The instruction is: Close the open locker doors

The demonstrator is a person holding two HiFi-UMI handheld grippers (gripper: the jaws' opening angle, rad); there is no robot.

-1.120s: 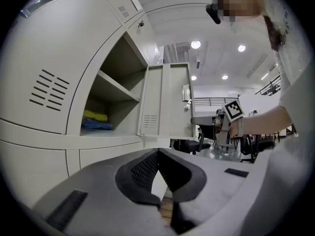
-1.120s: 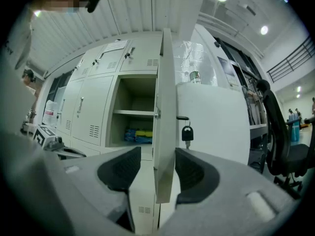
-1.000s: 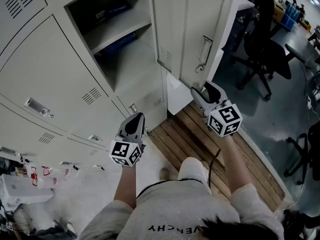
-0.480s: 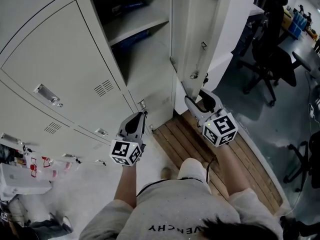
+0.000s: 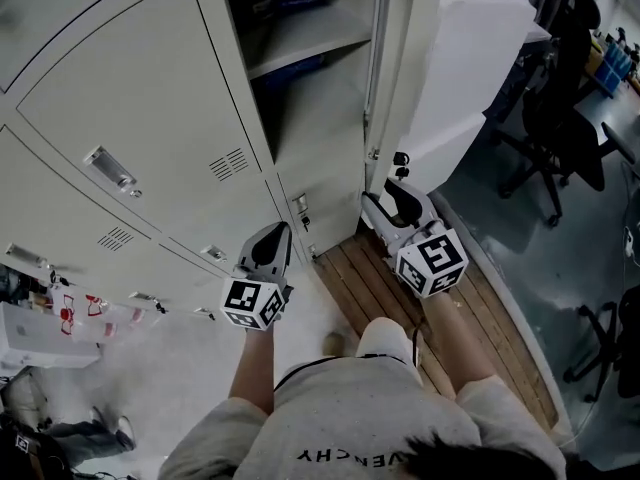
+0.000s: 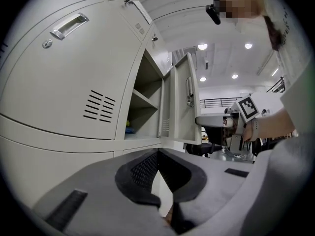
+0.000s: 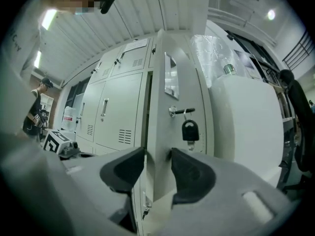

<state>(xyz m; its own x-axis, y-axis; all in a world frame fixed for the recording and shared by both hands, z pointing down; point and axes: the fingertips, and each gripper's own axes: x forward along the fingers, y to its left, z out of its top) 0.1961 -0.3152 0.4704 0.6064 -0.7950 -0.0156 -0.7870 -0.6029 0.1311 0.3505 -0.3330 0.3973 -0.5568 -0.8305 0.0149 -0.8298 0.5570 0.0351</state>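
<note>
Grey-white locker door (image 7: 182,82) ajar beside open compartment; its free edge sits between right tongs (image 7: 157,167), jaws closing, not yet clamped. Left tongs (image 6: 158,156) closed, empty, low before closed lockers (image 5: 140,118). Black padlock (image 7: 190,130) hangs from door latch.

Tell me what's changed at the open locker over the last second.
The locker door has swung toward shut, now nearly edge-on from the head view. The right tongs followed it and are closing around its edge. The left tongs stayed low, shut, empty.
</note>
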